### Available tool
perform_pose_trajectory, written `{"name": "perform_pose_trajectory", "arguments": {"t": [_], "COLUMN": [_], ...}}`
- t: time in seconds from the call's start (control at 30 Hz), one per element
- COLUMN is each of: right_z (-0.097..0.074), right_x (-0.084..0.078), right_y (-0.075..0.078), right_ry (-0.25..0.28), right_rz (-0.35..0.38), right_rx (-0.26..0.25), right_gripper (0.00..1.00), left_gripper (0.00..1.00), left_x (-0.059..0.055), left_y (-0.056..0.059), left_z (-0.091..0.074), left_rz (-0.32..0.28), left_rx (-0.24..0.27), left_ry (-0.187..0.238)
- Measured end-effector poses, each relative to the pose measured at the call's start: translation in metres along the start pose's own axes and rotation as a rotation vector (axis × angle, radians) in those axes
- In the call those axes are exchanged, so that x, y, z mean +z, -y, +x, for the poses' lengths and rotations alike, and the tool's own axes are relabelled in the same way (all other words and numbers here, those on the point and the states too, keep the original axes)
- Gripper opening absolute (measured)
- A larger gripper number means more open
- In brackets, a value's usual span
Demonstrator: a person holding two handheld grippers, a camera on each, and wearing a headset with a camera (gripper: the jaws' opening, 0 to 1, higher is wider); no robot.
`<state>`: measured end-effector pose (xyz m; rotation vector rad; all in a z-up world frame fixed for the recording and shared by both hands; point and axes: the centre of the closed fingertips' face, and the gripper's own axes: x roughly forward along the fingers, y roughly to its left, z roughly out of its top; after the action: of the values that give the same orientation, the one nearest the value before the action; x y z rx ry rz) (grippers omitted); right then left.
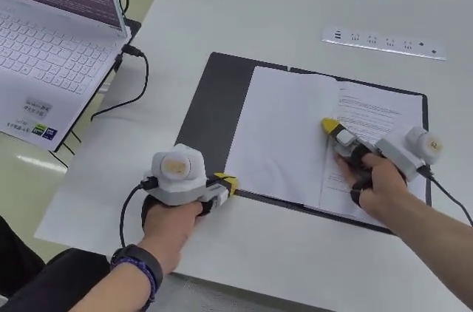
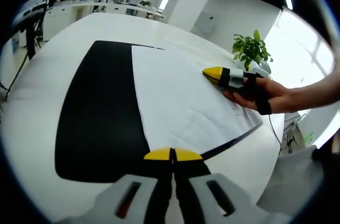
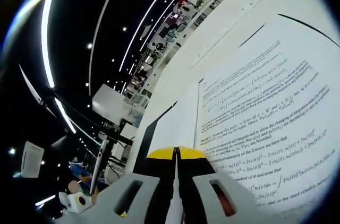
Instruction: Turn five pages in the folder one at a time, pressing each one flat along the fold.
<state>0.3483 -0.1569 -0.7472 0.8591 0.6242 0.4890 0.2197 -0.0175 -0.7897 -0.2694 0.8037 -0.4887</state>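
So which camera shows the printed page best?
The right gripper view: the printed page lies close, its text lines distinct. The head view shows it small; the left gripper view, just a sliver.

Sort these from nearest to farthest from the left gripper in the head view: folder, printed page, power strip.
1. Folder: its near corner is beside the left gripper.
2. Printed page: right half of the folder.
3. Power strip: far across the table.

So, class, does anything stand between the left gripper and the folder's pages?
Nothing visible does. The left gripper sits at the near edge of the folder, with only its bare black cover before the turned blank page. The right gripper rests farther on, by the fold.
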Motion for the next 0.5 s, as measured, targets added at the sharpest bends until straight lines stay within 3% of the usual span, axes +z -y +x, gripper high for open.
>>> {"name": "perform_pose_trajectory", "arguments": {"t": [0.33,0.4,0.5], "right_z": [-0.016,-0.016,-0.023], "right_x": [-0.019,-0.020,-0.028], "right_y": [0.001,0.010,0.006], "right_ry": [-0.020,-0.024,-0.025], "right_rz": [-0.002,0.000,0.002], "right_rx": [0.007,0.008,0.010], "right_gripper": [0.00,0.00,0.00], "left_gripper": [0.00,0.00,0.00], "left_x": [0.000,0.000,0.000], "left_y": [0.001,0.001,0.000], "left_z": [-0.001,-0.001,0.000], "left_rz": [0.004,0.004,0.004], "left_rx": [0.004,0.005,0.004], "left_ry": [0.003,0.004,0.006]}}
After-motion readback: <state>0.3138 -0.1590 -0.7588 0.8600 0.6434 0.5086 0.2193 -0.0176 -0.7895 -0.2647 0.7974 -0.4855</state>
